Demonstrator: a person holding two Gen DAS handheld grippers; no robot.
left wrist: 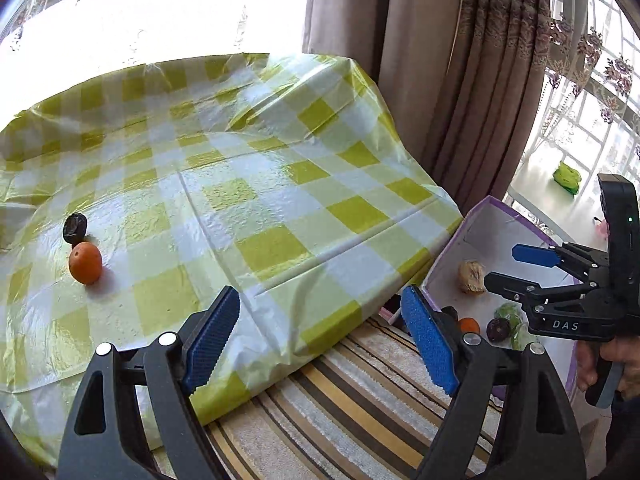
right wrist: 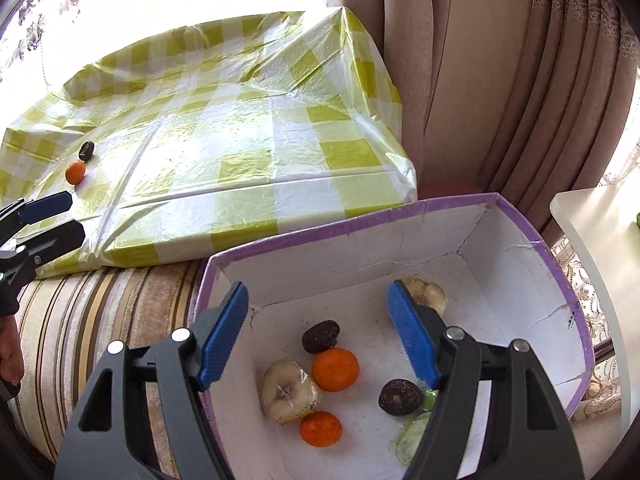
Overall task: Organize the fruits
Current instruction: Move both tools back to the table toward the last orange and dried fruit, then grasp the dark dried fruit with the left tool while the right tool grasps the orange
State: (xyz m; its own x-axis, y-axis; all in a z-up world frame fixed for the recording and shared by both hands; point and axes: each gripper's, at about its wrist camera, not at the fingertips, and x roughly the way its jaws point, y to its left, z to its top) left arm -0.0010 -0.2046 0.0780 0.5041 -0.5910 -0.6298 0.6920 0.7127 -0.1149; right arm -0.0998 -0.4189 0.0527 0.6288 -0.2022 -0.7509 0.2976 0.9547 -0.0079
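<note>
Orange (left wrist: 85, 263) long axis upright, tablecloth (left wrist: 248, 200)

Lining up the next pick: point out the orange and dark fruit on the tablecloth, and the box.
orange (left wrist: 85, 263): left wrist view, middle of its skin.
dark fruit (left wrist: 75, 228): left wrist view, its centre.
box (right wrist: 320, 256): right wrist view, far inner wall.

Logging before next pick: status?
Left claw open, empty; right claw open over box. Orange and dark fruit on tablecloth. Nothing blocking.
</note>
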